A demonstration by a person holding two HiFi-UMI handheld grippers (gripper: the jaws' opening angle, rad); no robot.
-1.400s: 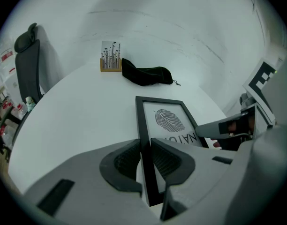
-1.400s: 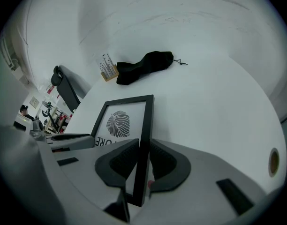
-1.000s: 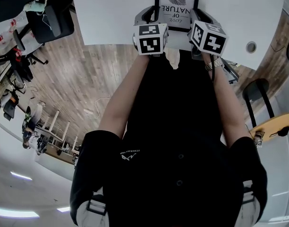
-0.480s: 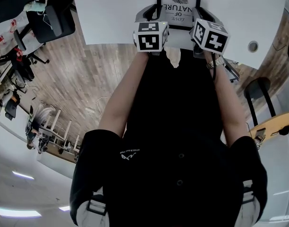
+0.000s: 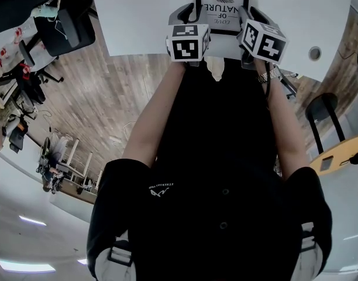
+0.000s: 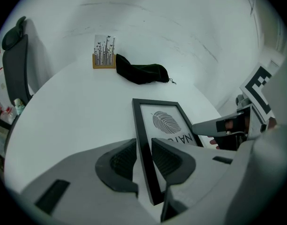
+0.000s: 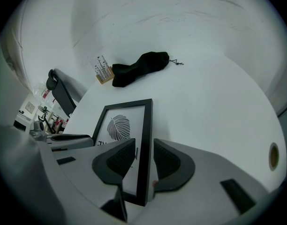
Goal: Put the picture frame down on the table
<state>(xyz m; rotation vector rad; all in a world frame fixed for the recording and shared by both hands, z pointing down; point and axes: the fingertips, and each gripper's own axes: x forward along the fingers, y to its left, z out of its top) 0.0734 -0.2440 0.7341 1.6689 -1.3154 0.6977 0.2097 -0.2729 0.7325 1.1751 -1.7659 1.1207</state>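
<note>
The picture frame [image 5: 221, 4] sits at the top centre of the head view, over the white counter [image 5: 138, 16], held between both tongs. It is a black frame around a white print with a dark leaf and some lettering. The left tongs [image 6: 144, 159] are closed on the frame's left-hand bar, one ribbed pad on each side of it, low in the left gripper view. The right tongs [image 7: 142, 159] clamp the opposite bar in the same way, at the bottom centre of the right gripper view. The frame lies low and close to the counter; I cannot tell whether it touches the surface.

Well beyond the frame, in the upper part of the left gripper view, a black pouch [image 6: 142, 73] lies on the counter, just beside a small wooden card stand [image 6: 104, 57]. A dark chair [image 6: 14, 64] stands at the left edge. A round grommet hole [image 7: 273, 156] shows at the right edge of the right gripper view.
</note>
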